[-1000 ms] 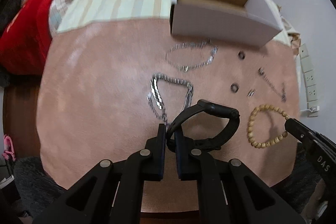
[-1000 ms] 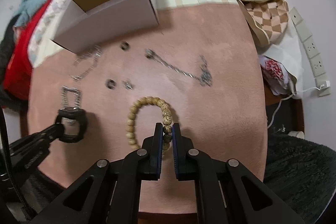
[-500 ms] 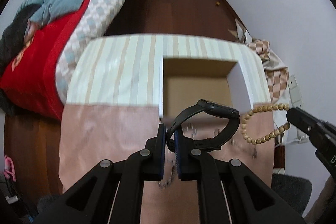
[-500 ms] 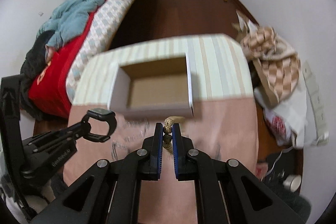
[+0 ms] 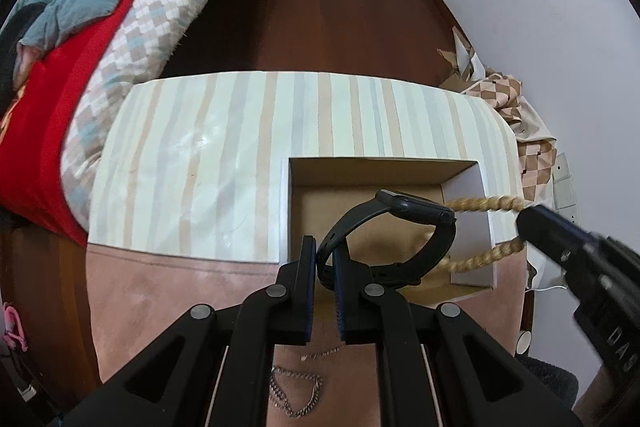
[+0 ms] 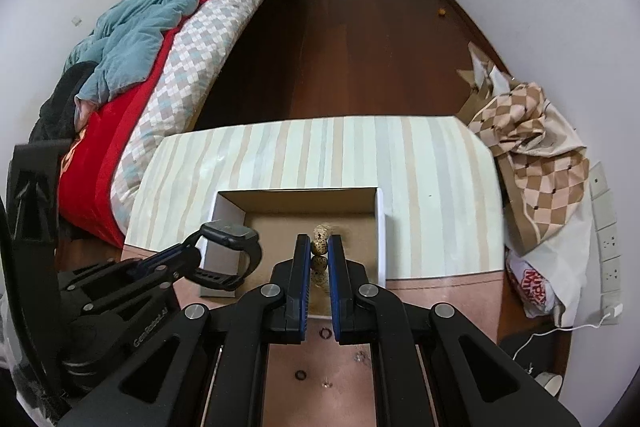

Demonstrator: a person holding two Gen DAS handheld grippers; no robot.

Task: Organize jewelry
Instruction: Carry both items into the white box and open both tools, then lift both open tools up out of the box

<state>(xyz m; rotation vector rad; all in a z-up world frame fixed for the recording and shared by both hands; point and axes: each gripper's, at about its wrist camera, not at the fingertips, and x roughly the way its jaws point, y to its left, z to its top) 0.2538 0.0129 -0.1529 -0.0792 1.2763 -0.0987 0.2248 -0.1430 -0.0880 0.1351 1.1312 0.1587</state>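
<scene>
Count: one open cardboard box (image 5: 470,227) on the tabletop (image 5: 192,187), one black smartwatch (image 5: 400,227), one wooden bead bracelet (image 5: 486,205), one silver chain (image 5: 296,397) visible in the left wrist view. Right wrist view shows two small rings (image 6: 326,334) plus two tiny bits I can't identify, all on the pink mat (image 6: 304,363) below the tongs.

Left tongs (image 5: 323,259): narrow gap, pads pinching the smartwatch strap. Jaws have just been opening a little, strap still between them and watch still hanging there. Watch sits above the near-left part of the box, off the floor of it.

Right tongs (image 6: 319,253): fully closed down on the bead bracelet; two beads show between the pads, one more just above the tips. Bracelet hangs over the box interior. In the left wrist view it's motion-blurred, loop stretching from the right tongs' tip across the box's right wall.

Vs one second ago: both items were still resting on the pink mat, gripped, with the box further back. Half a second ago they were lifted and short of the box's near wall. Now both are over the box. The chain, in front of the left tongs back then, is now beneath them.
</scene>
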